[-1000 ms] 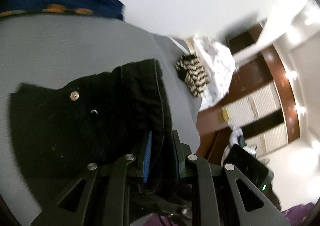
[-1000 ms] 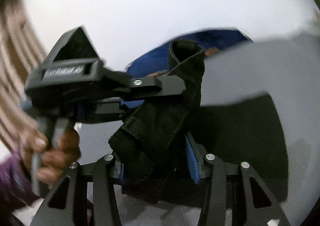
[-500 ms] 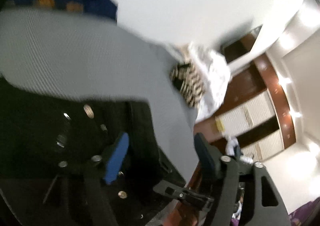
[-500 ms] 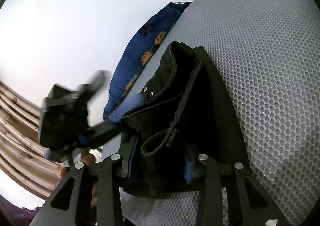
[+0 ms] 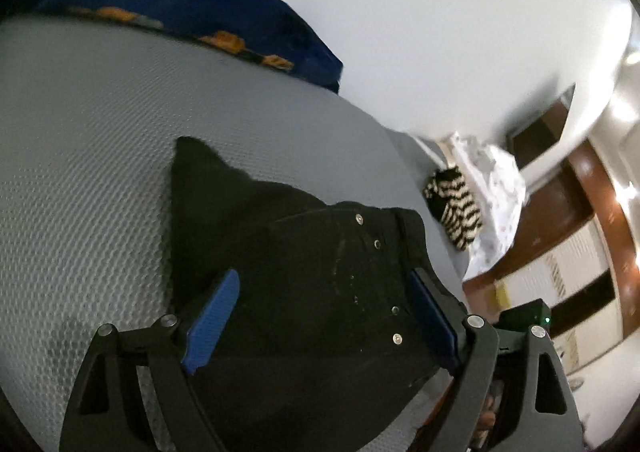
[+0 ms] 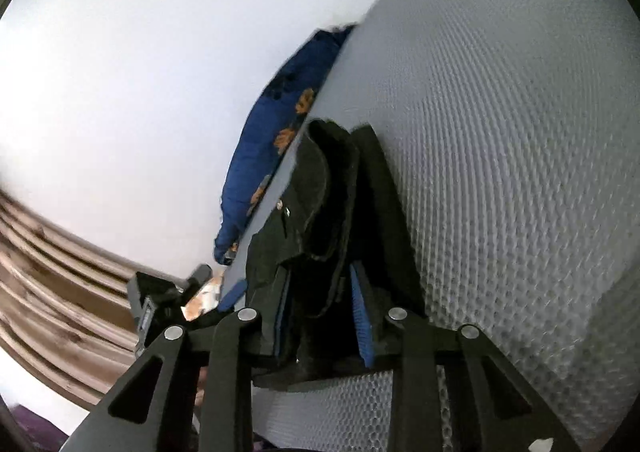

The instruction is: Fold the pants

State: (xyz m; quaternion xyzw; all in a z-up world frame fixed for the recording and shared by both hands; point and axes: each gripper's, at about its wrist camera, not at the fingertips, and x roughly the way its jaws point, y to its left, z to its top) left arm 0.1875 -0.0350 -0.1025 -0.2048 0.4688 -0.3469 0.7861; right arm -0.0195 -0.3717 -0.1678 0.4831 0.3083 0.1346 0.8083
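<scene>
Black pants (image 5: 304, 292) lie folded on your grey mesh mattress (image 5: 100, 139); your left gripper (image 5: 324, 316) has just been opening, nothing pinched, while the right gripper (image 6: 320, 316), closing, clamps the bunched waistband, so flattening remains.

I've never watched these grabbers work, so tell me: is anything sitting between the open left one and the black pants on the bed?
Nothing visible does. The left gripper has just opened its jaws, and the black pants lie directly between its fingers on the grey bed. The right gripper already clamps a bunched part.
</scene>
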